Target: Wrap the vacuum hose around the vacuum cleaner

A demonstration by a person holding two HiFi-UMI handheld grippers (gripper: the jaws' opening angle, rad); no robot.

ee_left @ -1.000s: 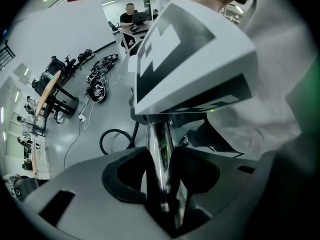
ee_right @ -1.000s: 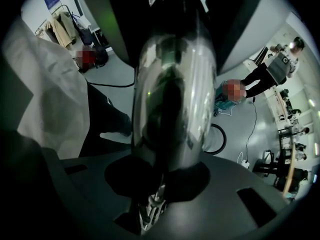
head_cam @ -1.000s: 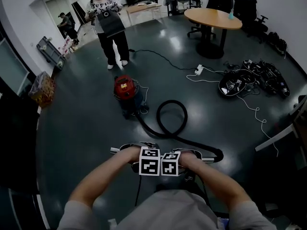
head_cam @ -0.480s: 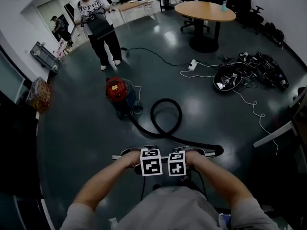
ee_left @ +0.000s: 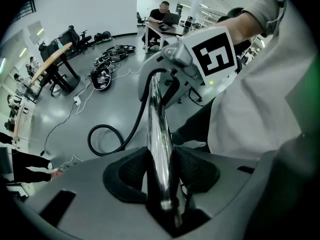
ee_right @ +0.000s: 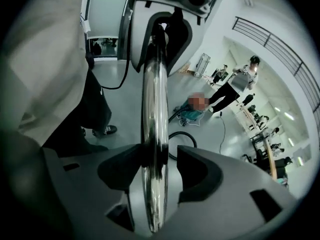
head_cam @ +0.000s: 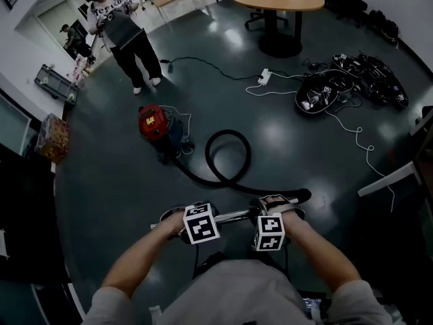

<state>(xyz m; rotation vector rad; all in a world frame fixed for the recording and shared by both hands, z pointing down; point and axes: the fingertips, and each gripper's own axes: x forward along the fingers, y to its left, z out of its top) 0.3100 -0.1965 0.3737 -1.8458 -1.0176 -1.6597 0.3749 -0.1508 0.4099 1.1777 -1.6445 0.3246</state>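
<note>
- Head view: a second ago my marker cubes sat side by side. Now my two grippers have slid apart along the shiny chrome metal wand tube [head_cam: 233, 215], and bare tube shows between them. My left gripper [head_cam: 177, 218] and right gripper [head_cam: 276, 207] carry it level in front of me. The long black ribbed vacuum hose [head_cam: 229, 156] lies in one loop on the dark floor. It runs to the small red-lidded canister vacuum cleaner [head_cam: 154, 124], well ahead of me, and none of it is wrapped yet. If I pull hard, I think the loop could kink or tug the canister over.
- Left gripper view: my left gripper [ee_left: 160, 169] is clamped on the tube, with both dark pads pressing its sides. The tube is smooth metal, so I judge it could twist in this single grip.
- Right gripper view: my right gripper's [ee_right: 162, 171] jaws are opening. The tube stands between them, touching one pad with a gap at the other, so this hand grips nothing. With that support gone, the hose's weight could swing the far end down or pull the tube loose.
</note>
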